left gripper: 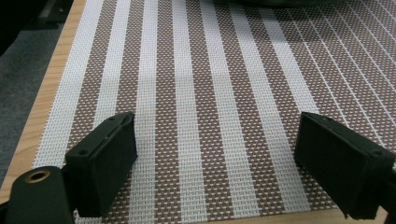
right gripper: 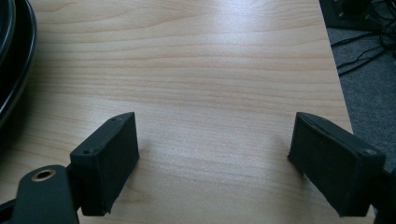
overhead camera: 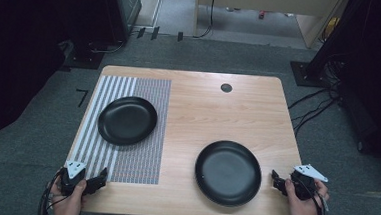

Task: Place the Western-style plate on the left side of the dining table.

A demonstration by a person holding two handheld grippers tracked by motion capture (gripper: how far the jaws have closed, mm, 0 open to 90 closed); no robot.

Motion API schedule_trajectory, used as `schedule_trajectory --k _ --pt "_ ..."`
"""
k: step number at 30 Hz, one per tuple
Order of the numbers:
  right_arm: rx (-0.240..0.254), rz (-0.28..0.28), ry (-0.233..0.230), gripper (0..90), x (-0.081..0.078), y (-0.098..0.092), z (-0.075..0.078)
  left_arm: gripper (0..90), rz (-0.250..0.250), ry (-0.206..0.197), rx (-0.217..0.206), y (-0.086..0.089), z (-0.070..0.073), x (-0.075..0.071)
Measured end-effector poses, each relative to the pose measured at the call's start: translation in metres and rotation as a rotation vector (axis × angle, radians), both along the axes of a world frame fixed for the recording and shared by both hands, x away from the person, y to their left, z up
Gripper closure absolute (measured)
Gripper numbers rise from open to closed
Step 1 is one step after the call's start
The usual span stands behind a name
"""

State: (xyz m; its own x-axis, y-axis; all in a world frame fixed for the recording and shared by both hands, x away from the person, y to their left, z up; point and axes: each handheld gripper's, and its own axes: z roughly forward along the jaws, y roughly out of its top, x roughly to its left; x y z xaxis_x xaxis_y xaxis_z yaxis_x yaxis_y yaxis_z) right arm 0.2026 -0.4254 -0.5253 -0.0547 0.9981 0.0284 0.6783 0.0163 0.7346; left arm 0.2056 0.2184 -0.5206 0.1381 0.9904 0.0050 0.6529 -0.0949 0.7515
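Altogether 2 black plates are lying on the wooden table [overhead camera: 198, 108]: the far-left plate [overhead camera: 127, 120] sitting on 1 striped placemat [overhead camera: 146, 150], the near-right plate [overhead camera: 228, 172] on bare wood; grey carpet is surrounding; the left gripper [overhead camera: 99, 181] is hovering open at the mat's near edge; the right gripper [overhead camera: 275, 181] is resting open, empty, just right of the near-right plate.

Both grippers black: left gripper [overhead camera: 99, 179] and right gripper [overhead camera: 274, 180] each topped by a grey three-cornered plate, black cables trailing. Blocky matte jaws, small screw holes, brass-ringed hole.
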Motion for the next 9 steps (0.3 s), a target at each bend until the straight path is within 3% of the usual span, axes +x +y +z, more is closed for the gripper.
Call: schedule_trajectory --k 9 --pt "0.000 0.000 0.001 14.6 0.0000 0.0000 0.0000 12.4 -0.003 -0.003 -0.002 0.0006 -0.0004 0.0001"
